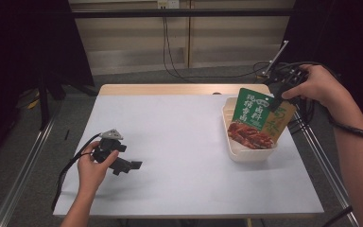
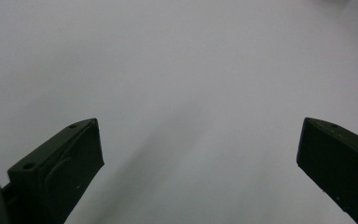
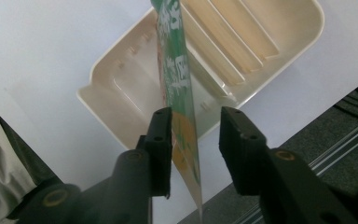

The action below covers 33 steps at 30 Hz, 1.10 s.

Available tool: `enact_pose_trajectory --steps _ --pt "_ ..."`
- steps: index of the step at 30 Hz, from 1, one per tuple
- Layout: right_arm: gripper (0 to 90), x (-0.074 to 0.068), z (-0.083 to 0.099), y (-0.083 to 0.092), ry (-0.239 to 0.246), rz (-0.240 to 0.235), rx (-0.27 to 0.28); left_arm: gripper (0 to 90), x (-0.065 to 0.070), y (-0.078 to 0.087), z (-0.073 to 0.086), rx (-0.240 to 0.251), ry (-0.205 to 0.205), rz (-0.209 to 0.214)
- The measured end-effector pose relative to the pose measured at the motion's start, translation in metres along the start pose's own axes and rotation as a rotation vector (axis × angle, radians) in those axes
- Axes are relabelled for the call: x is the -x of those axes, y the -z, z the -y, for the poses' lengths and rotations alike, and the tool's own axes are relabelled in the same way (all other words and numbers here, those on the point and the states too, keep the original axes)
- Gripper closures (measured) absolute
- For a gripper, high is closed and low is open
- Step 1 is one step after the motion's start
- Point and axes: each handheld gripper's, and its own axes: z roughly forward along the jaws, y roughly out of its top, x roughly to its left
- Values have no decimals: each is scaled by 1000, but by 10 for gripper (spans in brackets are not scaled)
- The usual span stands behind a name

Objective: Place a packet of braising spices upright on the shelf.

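Near the right edge of the table [image 1: 170,142], toward its far corner, a green and orange food pouch [image 1: 257,118] stands upright in a cream plastic tray [image 1: 246,153]. Its lower end sits down inside the tray and its top leans toward the table's right edge. The pouch front carries white lettering on green above a picture of reddish-brown food.

From the right gripper view the tray shows itself as a slotted rack with long ribs along its floor, and the pouch [image 3: 179,93] appears edge-on, rising from the tray between the two black jaws. The right gripper [image 1: 276,101] is at the pouch's upper right corner, held by the person's right hand [image 1: 314,85]. Its jaws stand a little apart: the pouch's edge lies against one jaw, while a clear gap separates it from the other, so the jaws are not clamped on it.

Well apart from all this, near the front left corner of the table, the left hand [image 1: 92,165] holds the left gripper [image 1: 132,166] low over the white surface. Its jaws are spread wide in the left gripper view, with bare tabletop between them, and a black cable trails back from it toward the table's front edge.
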Motion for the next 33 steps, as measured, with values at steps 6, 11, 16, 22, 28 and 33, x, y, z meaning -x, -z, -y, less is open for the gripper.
enact_pose_trajectory --steps 6,11,16,22,28,33 --pt "455 -6 -5 6 -7 18 7 1 0 -1 0 0 3 9" --pt "329 -11 -9 12 -17 38 5 0 0 0 0 -1 0 18" --pt "250 -16 -12 19 -28 40 17 0 1 -1 0 5 2 13" --pt "223 -26 -19 29 6 41 24 0 1 -1 -1 5 2 16" --pt "207 -39 -26 35 48 36 29 0 1 0 -2 1 -3 26" --pt "183 -50 -34 37 52 29 35 0 1 1 -2 2 -1 32"
